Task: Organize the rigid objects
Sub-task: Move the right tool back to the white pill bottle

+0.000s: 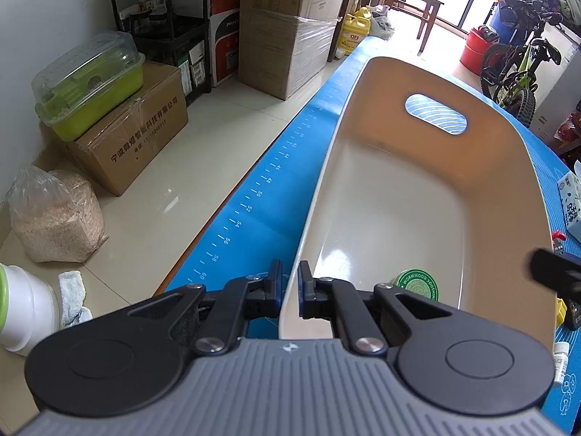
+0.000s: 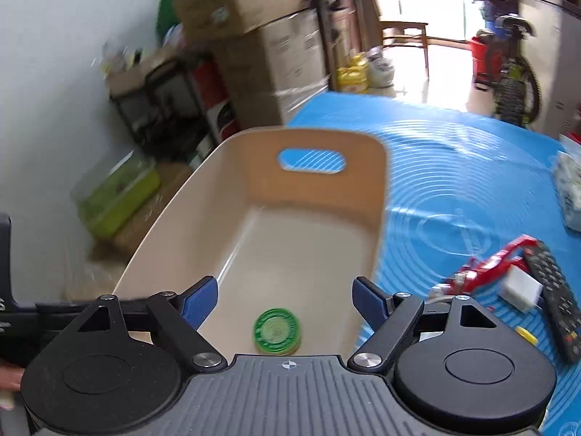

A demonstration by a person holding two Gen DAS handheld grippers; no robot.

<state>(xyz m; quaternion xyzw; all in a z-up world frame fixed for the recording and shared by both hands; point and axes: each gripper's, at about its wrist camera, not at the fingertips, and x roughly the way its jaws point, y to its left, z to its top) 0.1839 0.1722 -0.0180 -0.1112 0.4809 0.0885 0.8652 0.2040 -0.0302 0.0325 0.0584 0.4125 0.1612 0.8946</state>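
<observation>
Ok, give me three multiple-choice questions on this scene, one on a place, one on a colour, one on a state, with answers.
1. Where is the tin?
A. inside the bin
B. on the mat
C. on the floor

2. What colour is the tin's lid?
A. red
B. green
C. white

3. How is the right gripper?
A. shut on the tin
B. shut on the remote
C. open and holding nothing

Answers: 1 A, it lies on the bin's floor at the near end. 2 B, the lid is green in both views. 3 C, its jaws stand wide apart above the tin.

Glossy plastic bin (image 1: 399, 218) — ribbed mat (image 2: 454, 167)
</observation>
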